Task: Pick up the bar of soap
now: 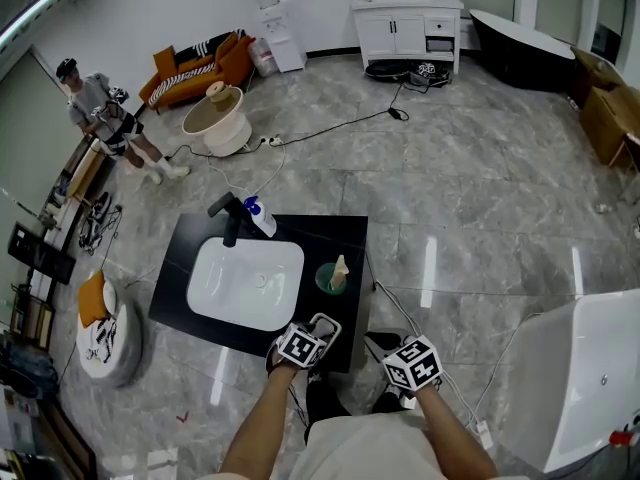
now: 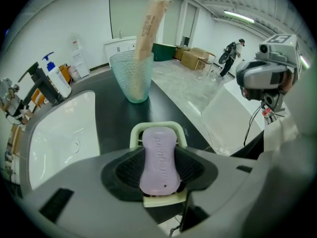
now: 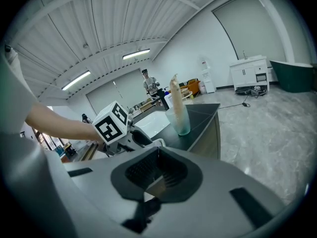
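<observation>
**Three cameras on one tabletop (image 1: 335, 230)**
Your head view looks steeply down on it from above your arms. Your left gripper (image 2: 159, 162) view sits low and close over the tabletop and faces along its jaws toward the green cup (image 2: 132, 77). Your right gripper (image 3: 156, 168) view hangs just off the tabletop's edge and faces across it. All three views share the cup, and each gripper view also catches the other gripper.

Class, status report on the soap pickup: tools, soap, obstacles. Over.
Left tool shut on bar of soap. Soap at its dish, lift not evident. Right tool shut, empty. Glass tumbler ahead, clear of grip.
</observation>
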`<state>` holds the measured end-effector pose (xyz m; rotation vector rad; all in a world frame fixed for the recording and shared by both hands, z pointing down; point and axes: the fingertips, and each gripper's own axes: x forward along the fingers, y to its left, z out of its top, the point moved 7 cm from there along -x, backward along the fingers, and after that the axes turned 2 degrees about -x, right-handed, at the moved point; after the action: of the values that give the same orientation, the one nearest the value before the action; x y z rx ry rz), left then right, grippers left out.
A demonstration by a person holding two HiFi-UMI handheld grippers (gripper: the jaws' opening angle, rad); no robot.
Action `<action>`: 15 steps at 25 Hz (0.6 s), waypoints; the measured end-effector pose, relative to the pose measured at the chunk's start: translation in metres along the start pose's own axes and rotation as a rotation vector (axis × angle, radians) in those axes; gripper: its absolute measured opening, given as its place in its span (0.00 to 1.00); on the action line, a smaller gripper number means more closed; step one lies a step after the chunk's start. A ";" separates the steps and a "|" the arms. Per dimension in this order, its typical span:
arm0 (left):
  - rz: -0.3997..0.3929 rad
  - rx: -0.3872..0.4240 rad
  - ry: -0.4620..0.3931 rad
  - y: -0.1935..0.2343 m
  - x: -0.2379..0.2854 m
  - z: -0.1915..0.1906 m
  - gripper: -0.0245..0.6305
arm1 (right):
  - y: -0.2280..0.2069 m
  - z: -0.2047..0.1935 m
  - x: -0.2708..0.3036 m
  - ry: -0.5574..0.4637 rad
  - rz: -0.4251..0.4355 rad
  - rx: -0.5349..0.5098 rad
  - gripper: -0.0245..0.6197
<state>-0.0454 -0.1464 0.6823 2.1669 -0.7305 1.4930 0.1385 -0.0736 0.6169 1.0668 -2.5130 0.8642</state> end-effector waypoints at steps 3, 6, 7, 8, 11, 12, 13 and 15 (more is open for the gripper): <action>0.011 -0.027 -0.024 0.003 0.003 0.007 0.33 | 0.001 0.000 0.001 0.002 0.002 -0.005 0.05; 0.015 -0.042 -0.034 0.005 0.005 0.014 0.33 | 0.002 -0.001 0.001 0.011 0.004 -0.008 0.05; 0.018 -0.046 -0.037 0.007 0.006 0.015 0.33 | 0.003 -0.001 0.001 0.014 0.004 -0.008 0.05; 0.021 -0.048 -0.041 0.008 0.006 0.017 0.33 | 0.003 -0.002 0.001 0.016 0.004 -0.008 0.05; 0.033 -0.038 -0.055 0.008 0.003 0.021 0.33 | 0.003 -0.003 -0.002 0.017 -0.005 -0.001 0.05; 0.034 -0.032 -0.061 0.007 0.002 0.021 0.33 | 0.003 -0.004 -0.004 0.017 -0.010 0.004 0.05; 0.034 -0.028 -0.069 0.007 0.000 0.021 0.33 | 0.003 -0.005 -0.004 0.016 -0.013 0.009 0.05; 0.034 -0.029 -0.088 0.006 -0.003 0.020 0.33 | 0.001 -0.007 -0.006 0.016 -0.018 0.016 0.05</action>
<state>-0.0352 -0.1622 0.6733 2.2211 -0.8179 1.4019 0.1416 -0.0655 0.6190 1.0816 -2.4833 0.8854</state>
